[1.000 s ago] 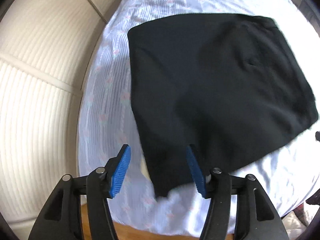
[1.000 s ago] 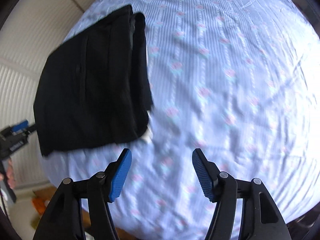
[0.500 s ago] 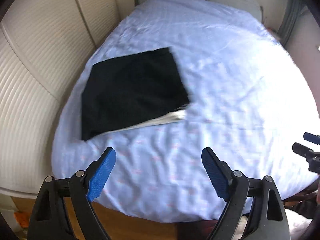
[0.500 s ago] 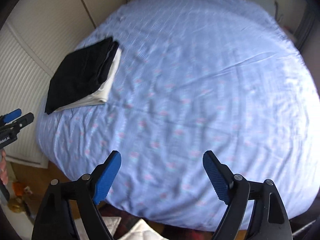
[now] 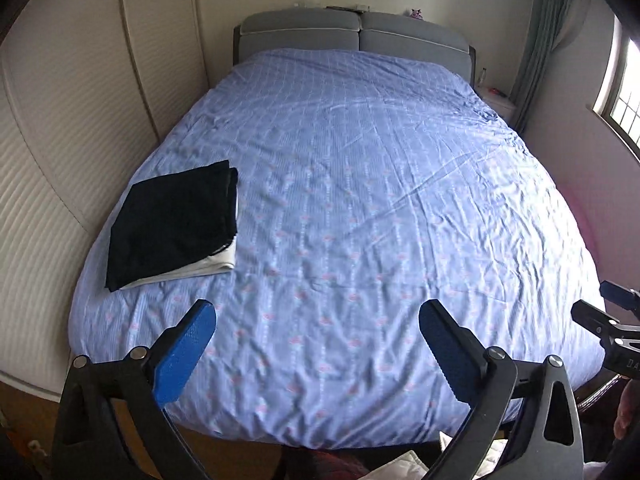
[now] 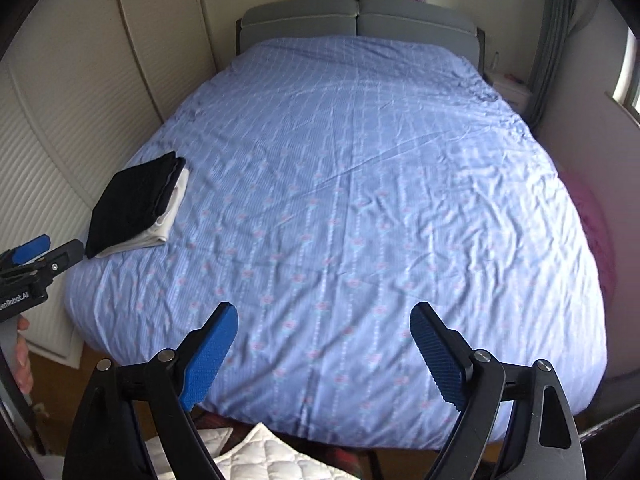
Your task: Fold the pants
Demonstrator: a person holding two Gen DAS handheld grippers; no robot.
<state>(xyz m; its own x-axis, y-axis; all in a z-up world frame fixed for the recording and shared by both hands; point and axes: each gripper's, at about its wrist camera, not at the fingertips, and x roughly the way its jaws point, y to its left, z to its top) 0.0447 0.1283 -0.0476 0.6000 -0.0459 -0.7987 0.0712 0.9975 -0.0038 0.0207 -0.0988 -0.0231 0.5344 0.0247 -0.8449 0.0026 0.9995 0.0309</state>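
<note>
Pants (image 5: 172, 224) lay folded into a dark rectangle near the left edge of the bed (image 5: 360, 184), resting on top of a folded white garment (image 5: 208, 266) whose edge showed beneath them along the near and right sides. Both tools hung back at the foot of the bed, well apart from the stack. The left gripper (image 5: 316, 344) had its jaws spread wide with nothing between them, and the right gripper (image 6: 322, 350) was likewise released and empty — only blue patterned sheet showed past the blue pads.

By the look of it the fold was done, or nearly so. What could go wrong from here seemed modest: the stack sat close to the bed's left side, beside the white wardrobe doors (image 5: 60, 140), so a careless nudge or a tug on the sheet might slide it toward the edge. A fresh grab at the pants could also catch the white garment below and drag both layers open — the two lay touching, with edges nearly aligned on the far side.
</note>
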